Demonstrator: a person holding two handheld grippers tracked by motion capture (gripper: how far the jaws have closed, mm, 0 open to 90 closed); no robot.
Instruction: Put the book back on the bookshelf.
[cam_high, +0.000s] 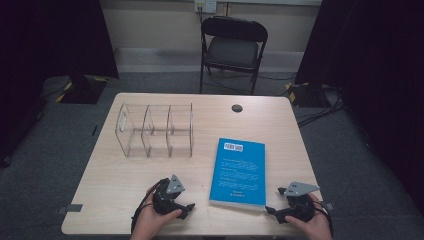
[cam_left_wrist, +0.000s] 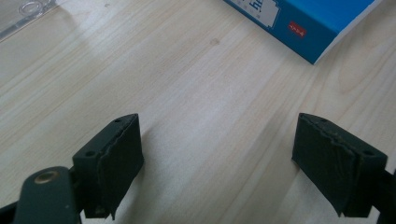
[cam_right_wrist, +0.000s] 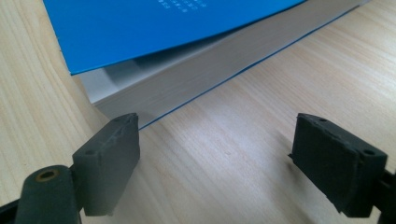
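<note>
A thick blue-covered book (cam_high: 238, 172) lies flat, cover slightly lifted, between both wide-open, empty hand-held grippers (cam_high: 188, 206) (cam_high: 270, 210).

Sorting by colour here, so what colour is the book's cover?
Bright blue; the book shows best in the high view.

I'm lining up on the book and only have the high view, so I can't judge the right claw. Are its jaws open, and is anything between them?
Observer: The right claw is open with bare table between its jaws; the blue book lies just ahead, and its near corner passes behind one jaw.
Operator: Is the cover lying flat?
Observer: No, at that corner the cover is lifted slightly off the page block.
Operator: And the left claw?
Observer: The left claw is open too, nothing between its jaws; it faces the book's spine corner, which carries a small red label.
</note>
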